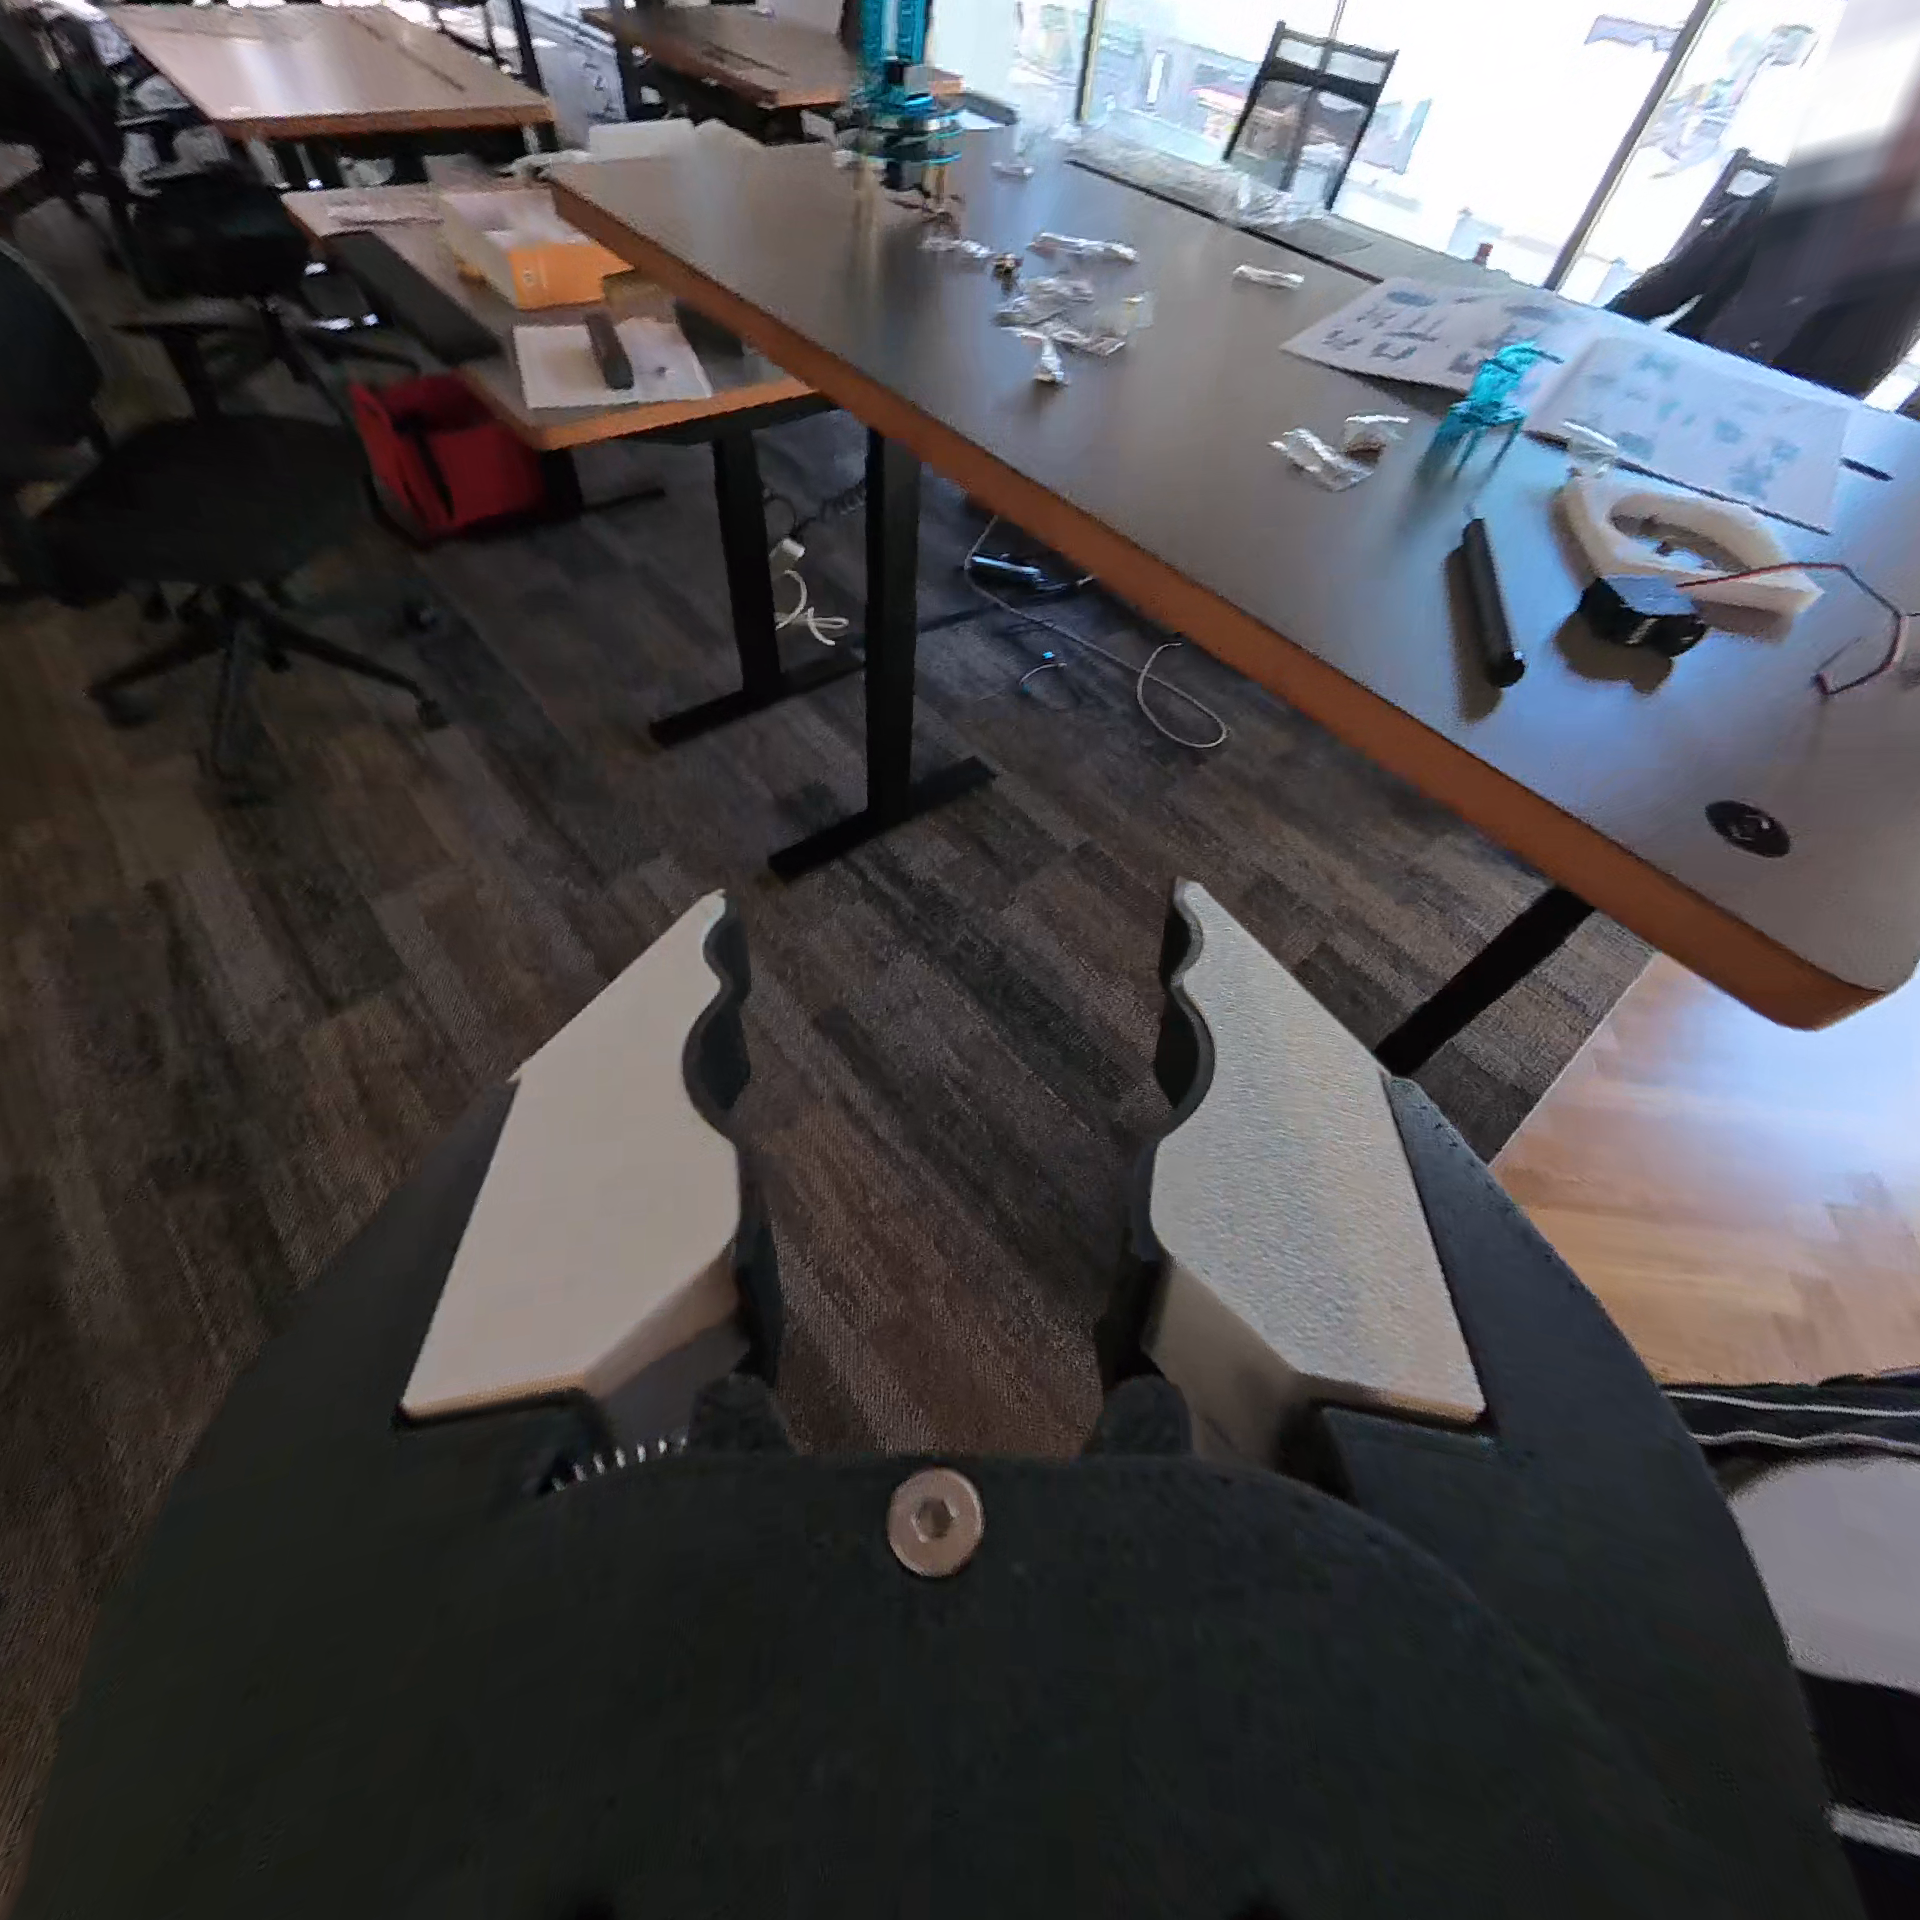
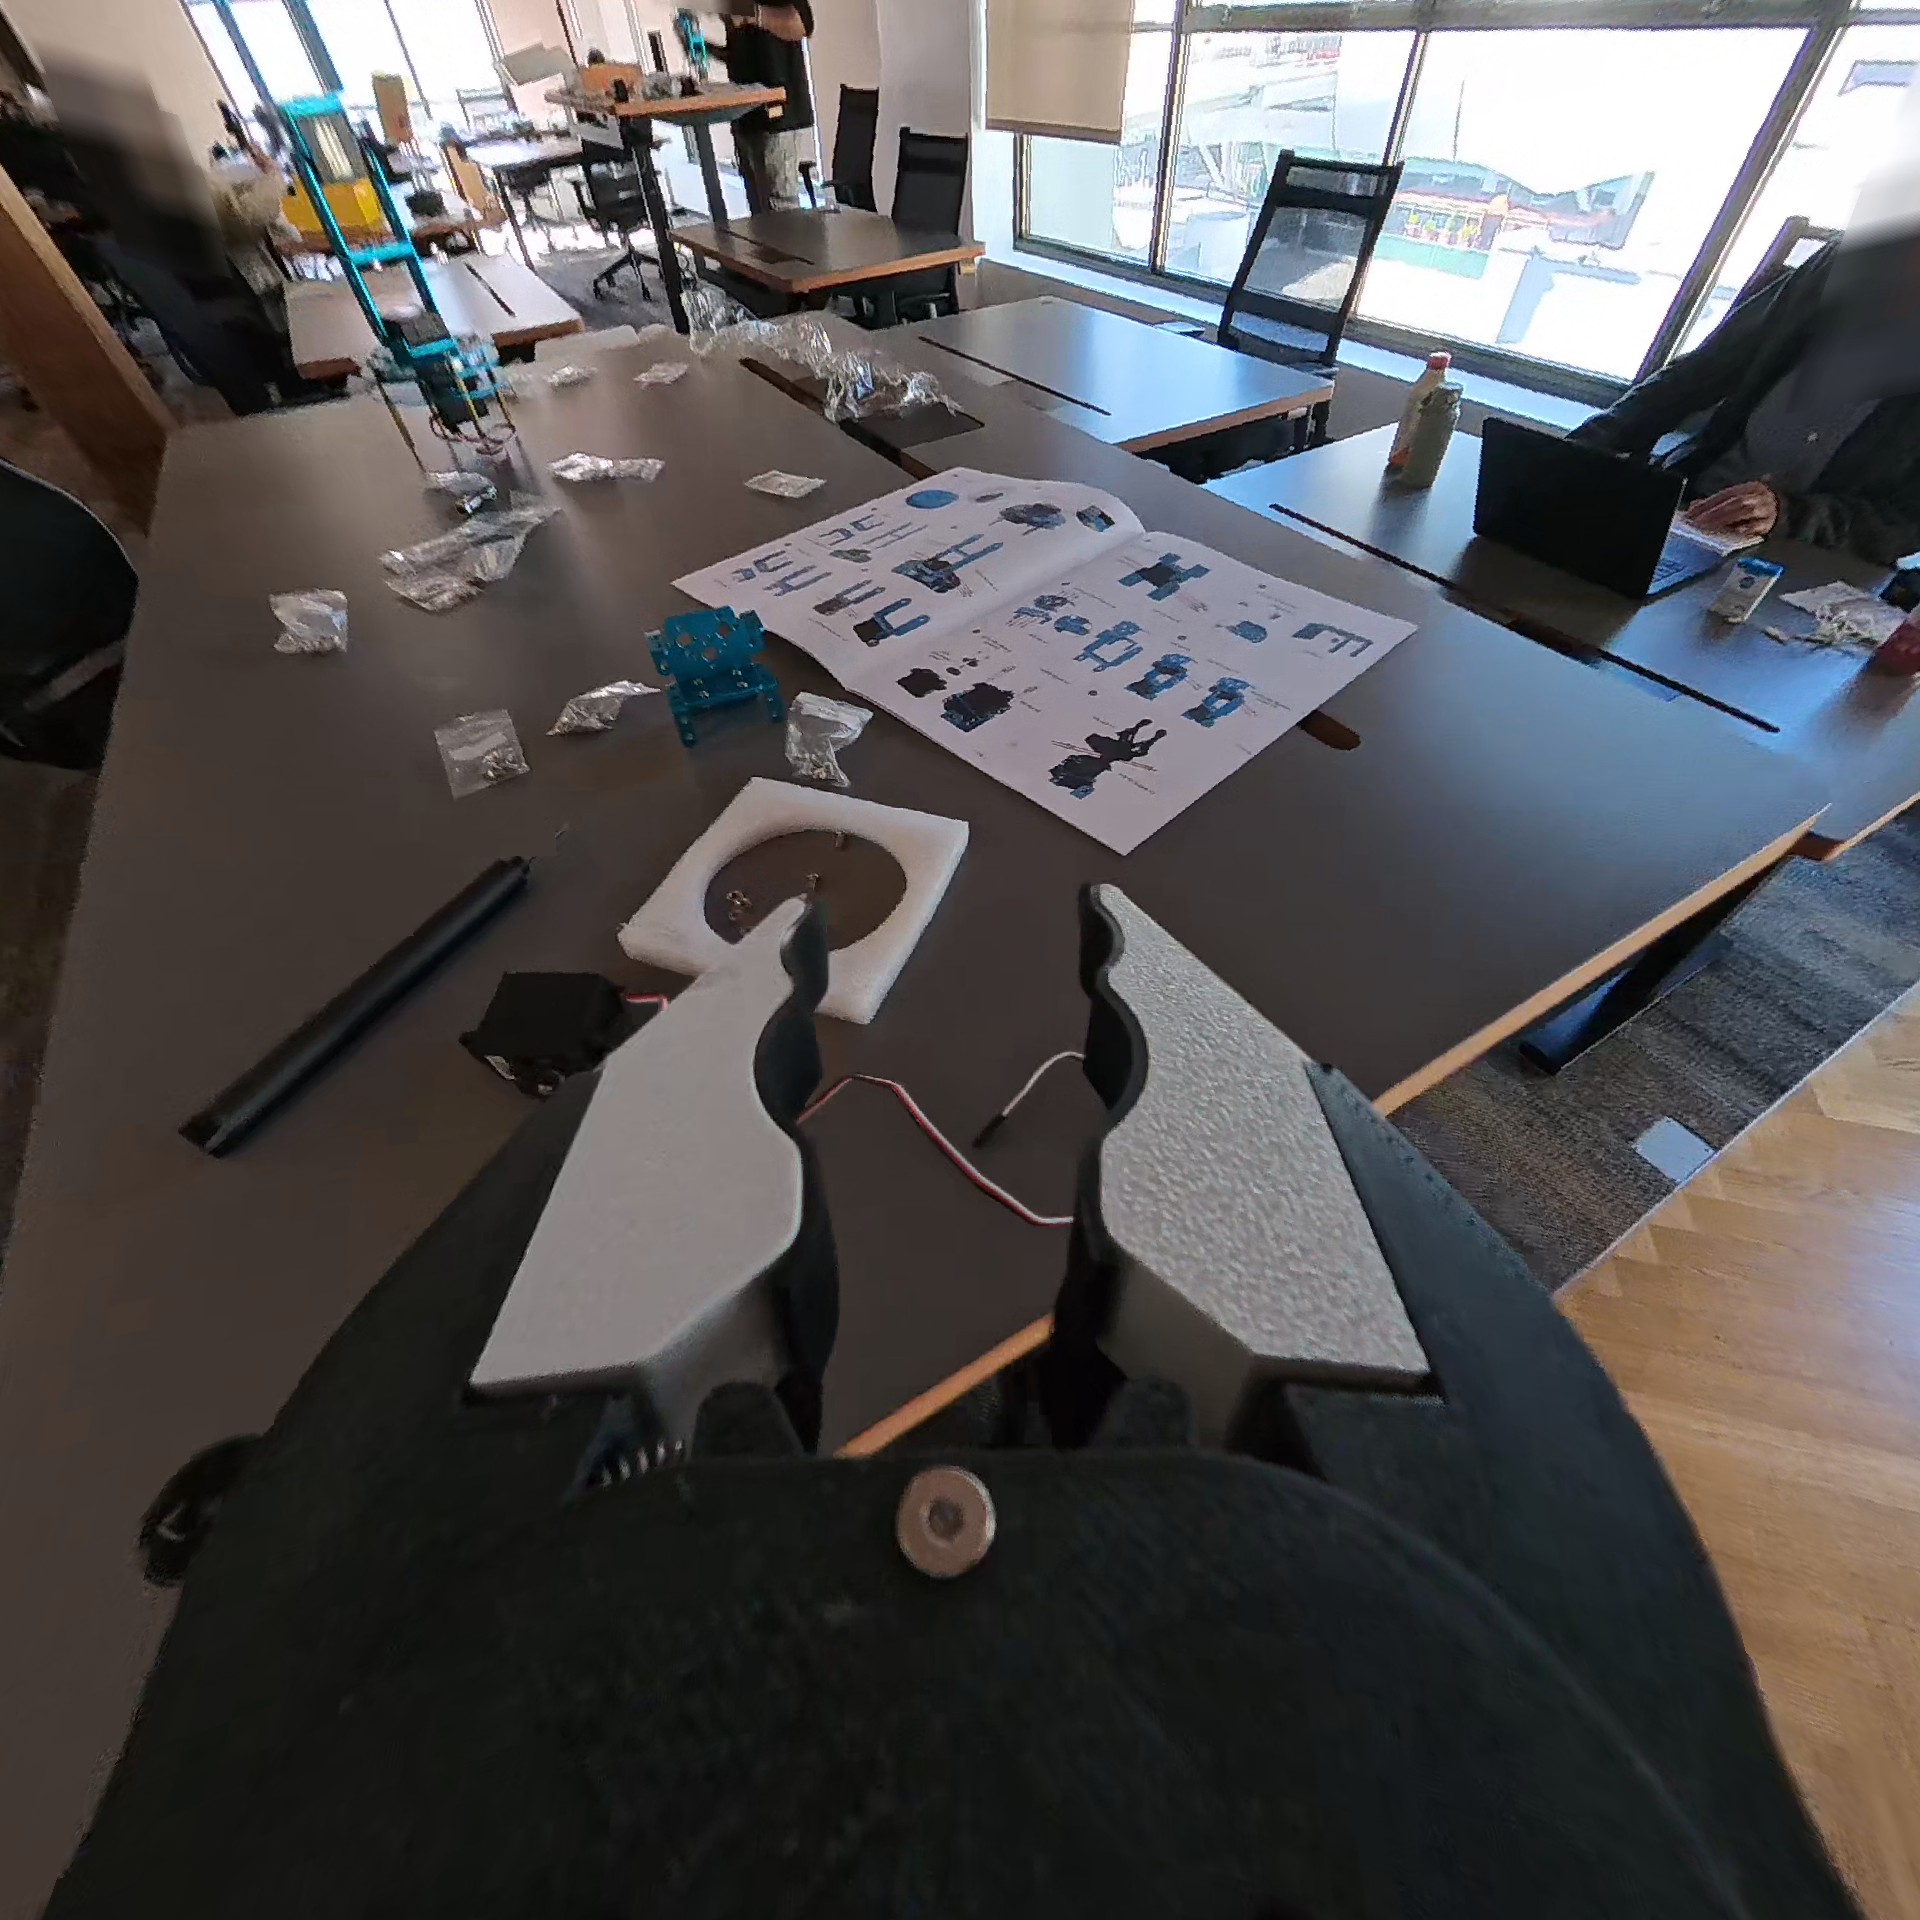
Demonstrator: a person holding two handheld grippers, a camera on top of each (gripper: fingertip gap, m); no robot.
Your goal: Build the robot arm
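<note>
My left gripper (image 1: 951, 914) is open and empty, held over the carpet beside the dark table (image 1: 1195, 436), off its near edge. My right gripper (image 2: 945, 904) is open and empty, above the table's near edge (image 2: 1143, 914). Between and under its fingers lies a red, white and black wire (image 2: 935, 1132) that runs to a black servo (image 2: 545, 1029). A white foam square (image 2: 904, 842) with a round hole holds small screws just past the left fingertip. A black rod (image 2: 364, 997) lies left of the servo. A blue metal bracket (image 2: 707, 665) stands farther back.
An open instruction booklet (image 2: 1039, 644) and several small plastic bags of parts (image 2: 478, 748) lie on the table. A blue frame assembly (image 2: 436, 353) stands at the far end. A person with a laptop (image 2: 1579, 509) sits at the right. Office chairs (image 1: 208, 499) and cables are on the floor. The tips of one gripper are about 65 cm away from the tips of the other. The black servo (image 2: 545, 1029) is about 20 cm from my right fingertips and 50 cm from my left. Seen from the left wrist view (image 1: 1648, 605) as well.
</note>
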